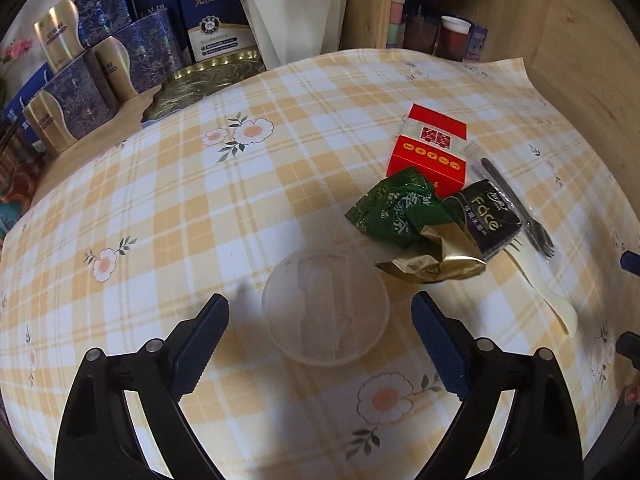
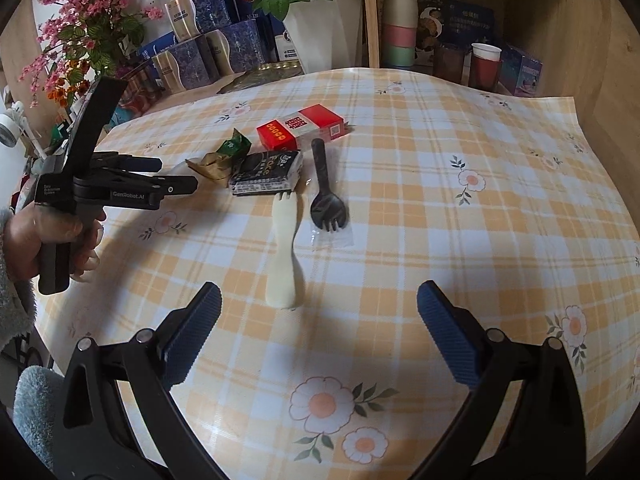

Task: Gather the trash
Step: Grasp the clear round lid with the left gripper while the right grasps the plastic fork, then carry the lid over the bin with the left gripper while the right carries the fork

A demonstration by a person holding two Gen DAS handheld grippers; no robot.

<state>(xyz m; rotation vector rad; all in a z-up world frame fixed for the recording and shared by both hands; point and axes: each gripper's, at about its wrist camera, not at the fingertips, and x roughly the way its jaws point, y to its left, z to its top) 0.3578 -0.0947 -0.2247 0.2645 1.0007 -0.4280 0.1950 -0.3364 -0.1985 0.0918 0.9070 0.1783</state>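
Yellow and white checks with daisies cover the tablecloth [image 2: 460, 128], and most of its right and near side is bare. Its far right corner lies by a wooden wall, and boxes and a white flower pot [image 1: 296, 12] crowd the far edge.

All the trash sits in one bunch: one clear plastic cup [image 1: 325, 309], one crumpled green and gold wrapper [image 1: 408, 220], one black packet [image 1: 490, 216], one red box [image 1: 430, 148], one black fork in a clear bag [image 2: 326, 196] and one cream fork [image 2: 282, 252].

The left gripper [image 1: 320, 344] is wide apart, with the cup between its fingers but not touched. The right gripper [image 2: 320, 334] is spread wide too, holding nothing, just short of the cream fork's handle.
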